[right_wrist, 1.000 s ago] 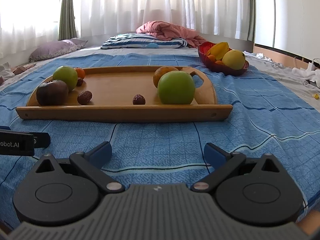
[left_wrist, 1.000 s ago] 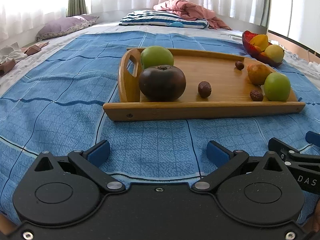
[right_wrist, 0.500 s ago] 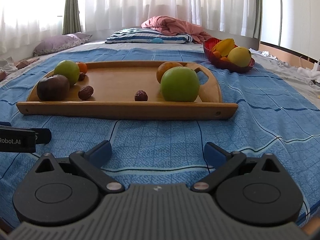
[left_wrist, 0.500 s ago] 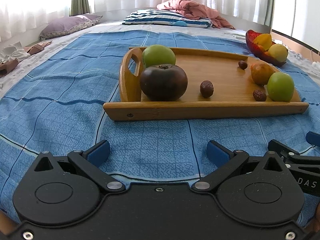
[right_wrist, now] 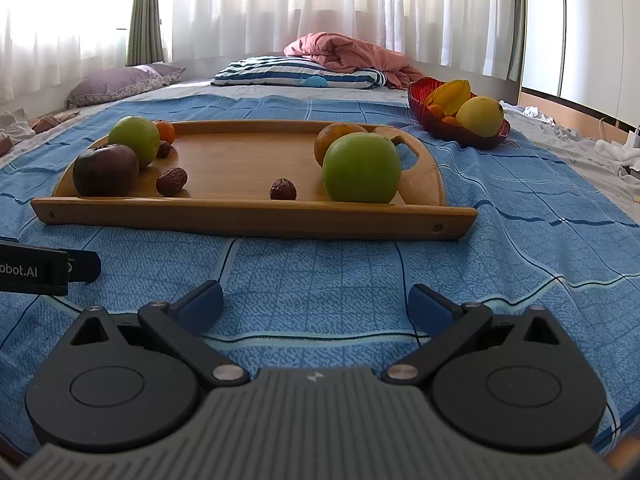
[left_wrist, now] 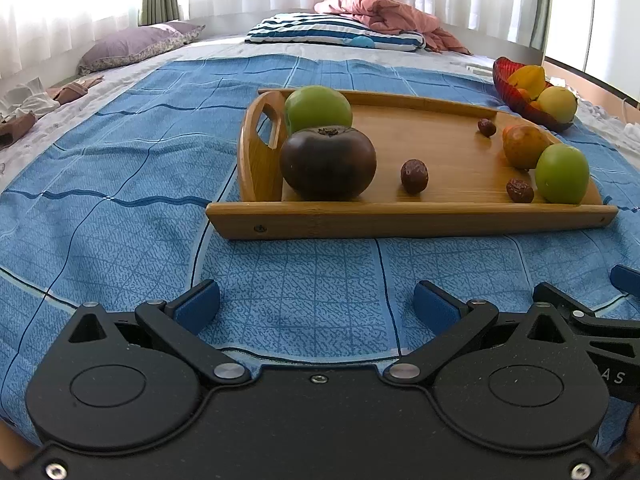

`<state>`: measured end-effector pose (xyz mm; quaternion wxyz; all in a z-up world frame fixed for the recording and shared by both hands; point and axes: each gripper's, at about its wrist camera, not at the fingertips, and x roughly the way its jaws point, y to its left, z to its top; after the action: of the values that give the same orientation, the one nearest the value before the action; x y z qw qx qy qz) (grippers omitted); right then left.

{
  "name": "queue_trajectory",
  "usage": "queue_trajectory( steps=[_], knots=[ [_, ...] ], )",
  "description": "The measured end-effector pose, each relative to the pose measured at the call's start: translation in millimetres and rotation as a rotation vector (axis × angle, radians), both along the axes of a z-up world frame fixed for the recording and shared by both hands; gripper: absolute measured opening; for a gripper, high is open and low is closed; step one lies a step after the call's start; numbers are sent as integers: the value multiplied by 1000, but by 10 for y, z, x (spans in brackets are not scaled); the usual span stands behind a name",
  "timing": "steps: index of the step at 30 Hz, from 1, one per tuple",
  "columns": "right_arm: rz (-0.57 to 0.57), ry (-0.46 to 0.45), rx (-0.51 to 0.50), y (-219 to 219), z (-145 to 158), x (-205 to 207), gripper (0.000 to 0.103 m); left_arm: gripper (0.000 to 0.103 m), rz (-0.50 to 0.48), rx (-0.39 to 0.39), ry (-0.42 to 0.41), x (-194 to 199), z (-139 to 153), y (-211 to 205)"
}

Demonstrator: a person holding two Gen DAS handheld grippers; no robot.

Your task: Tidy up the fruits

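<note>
Both grippers low over the blue bedspread (left_wrist: 120, 184), short of the tray (left_wrist: 400, 220). Left gripper (left_wrist: 316, 304) — fingers spread wide, nothing between them. Right gripper (right_wrist: 316, 304) — likewise released, empty, only cloth in the gap. Each shows at the edge of the other's view, side by side.

Wooden tray lies flat on the bedspread, a cut-out handle at each end. Contents, left wrist view:
- dark fruit (left_wrist: 328, 162) at the near left corner, just beside the handle
- green apple (left_wrist: 318, 108) directly behind it, touching or nearly so
- date (left_wrist: 414, 176) mid-tray, near the front rail
- second date (left_wrist: 519, 191) just beside another green apple (left_wrist: 562, 174) at the right end
- orange fruit (left_wrist: 524, 146) behind that apple
- third date (left_wrist: 487, 127) toward the back rail

Right wrist view adds a small orange (right_wrist: 166, 131) behind the left apple, and a further dark date-like piece tucked between them, too shadowed to be sure.

Red bowl (right_wrist: 456, 132) sits on the bedspread beyond the tray's right end, apart from it. It holds a yellow round fruit (right_wrist: 480, 115), a star fruit (right_wrist: 450, 94), and small orange ones.

Background: striped pillow (left_wrist: 332, 34), pink blanket (left_wrist: 380, 12), purple pillow (left_wrist: 132, 46), white curtains.
</note>
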<state>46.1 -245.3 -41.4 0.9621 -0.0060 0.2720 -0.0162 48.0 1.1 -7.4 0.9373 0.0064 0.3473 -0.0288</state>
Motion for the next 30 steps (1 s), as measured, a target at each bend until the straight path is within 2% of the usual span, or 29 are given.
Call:
queue_trajectory(
  steps=[30],
  knots=[
    [0, 2, -2, 3, -2, 1, 103, 103, -1, -4, 15, 22, -3, 1]
  ],
)
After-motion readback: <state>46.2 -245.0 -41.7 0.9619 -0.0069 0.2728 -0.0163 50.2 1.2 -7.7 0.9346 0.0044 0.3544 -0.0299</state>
